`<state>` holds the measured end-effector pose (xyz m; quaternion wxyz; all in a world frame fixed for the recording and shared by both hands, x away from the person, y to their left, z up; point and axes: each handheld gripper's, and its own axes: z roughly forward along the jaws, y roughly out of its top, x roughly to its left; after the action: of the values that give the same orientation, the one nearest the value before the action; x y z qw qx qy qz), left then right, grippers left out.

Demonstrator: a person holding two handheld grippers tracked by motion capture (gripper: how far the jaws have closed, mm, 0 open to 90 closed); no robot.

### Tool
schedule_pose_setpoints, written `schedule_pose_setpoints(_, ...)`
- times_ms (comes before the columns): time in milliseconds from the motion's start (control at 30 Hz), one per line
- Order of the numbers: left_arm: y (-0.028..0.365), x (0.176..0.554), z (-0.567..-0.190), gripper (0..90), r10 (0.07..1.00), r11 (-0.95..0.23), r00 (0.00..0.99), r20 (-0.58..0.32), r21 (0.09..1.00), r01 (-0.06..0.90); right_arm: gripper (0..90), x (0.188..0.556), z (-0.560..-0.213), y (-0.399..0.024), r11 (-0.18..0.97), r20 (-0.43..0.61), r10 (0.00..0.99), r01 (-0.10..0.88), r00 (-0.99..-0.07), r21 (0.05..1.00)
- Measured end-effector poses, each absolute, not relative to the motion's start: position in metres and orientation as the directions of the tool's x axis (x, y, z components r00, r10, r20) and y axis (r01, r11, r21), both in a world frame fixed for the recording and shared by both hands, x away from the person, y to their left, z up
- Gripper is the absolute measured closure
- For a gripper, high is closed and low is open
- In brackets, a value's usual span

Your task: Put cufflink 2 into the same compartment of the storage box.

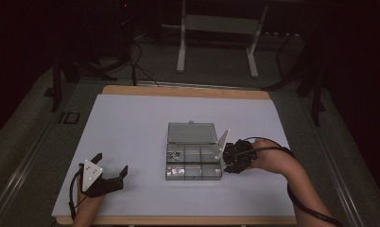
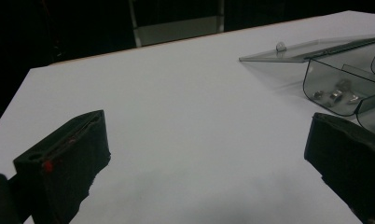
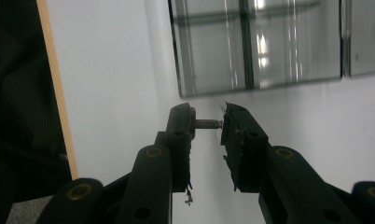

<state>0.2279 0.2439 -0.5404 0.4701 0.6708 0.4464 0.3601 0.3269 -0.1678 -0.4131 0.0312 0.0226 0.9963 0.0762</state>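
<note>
right gripper (image 3: 208, 123) has its jaws clenched on a small screw (image 3: 207, 123) beside the clear box (image 1: 194, 158); left gripper (image 2: 199, 154) rests released. carry level, drop it squarely over one compartment.

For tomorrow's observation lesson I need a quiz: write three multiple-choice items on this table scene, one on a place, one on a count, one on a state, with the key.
1. Where does the clear compartment box sit?
A. Mid-table, nearer the right gripper
B. At the far left corner
C. On the floor

2. How many grippers are at the table?
A. One
B. Two
C. Three

3. How stands the box's lid?
A. Shut
C. Taken away
B. Open, lying flat behind the box

Key: 1 A, the high view shows it beside the right gripper; 2 B, the left gripper and the right one; 3 B, the lid lies hinged back on the table.
</note>
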Motion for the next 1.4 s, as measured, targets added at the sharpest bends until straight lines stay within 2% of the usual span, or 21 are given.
schedule_pose_setpoints(300, 0.244, 0.228, -0.54, 0.9, 0.938, -0.155, 0.342, 0.059, 0.953, 0.26, 71.9, 0.326, -0.412, -0.136, 0.986, -0.06, -0.007, -0.017, -0.998, 0.166)
schedule_pose_setpoints(533, 0.245, 0.228, -0.54, 0.9, 0.937, -0.152, 0.344, 0.057, 0.954, 0.258, 71.9, 0.325, -0.414, -0.1, 0.974, -0.054, -0.055, -0.065, -0.997, 0.216)
schedule_pose_setpoints(867, 0.244, 0.228, -0.54, 0.9, 0.936, -0.158, 0.346, 0.062, 0.953, 0.258, 71.9, 0.323, -0.424, -0.066, 0.958, -0.015, -0.085, -0.085, -0.996, 0.274)
schedule_pose_setpoints(1100, 0.243, 0.228, -0.54, 0.9, 0.938, -0.163, 0.339, 0.068, 0.951, 0.261, 71.9, 0.324, -0.426, -0.06, 0.92, -0.011, -0.102, -0.099, -0.995, 0.378)
schedule_pose_setpoints(1233, 0.244, 0.228, -0.54, 0.9, 0.938, -0.16, 0.341, 0.064, 0.951, 0.263, 71.8, 0.326, -0.431, -0.06, 0.913, -0.039, -0.112, -0.118, -0.993, 0.391)
schedule_pose_setpoints(1400, 0.244, 0.227, -0.54, 0.9, 0.938, -0.155, 0.34, 0.061, 0.954, 0.255, 71.8, 0.331, -0.439, -0.063, 0.899, -0.034, -0.087, -0.093, -0.996, 0.429)
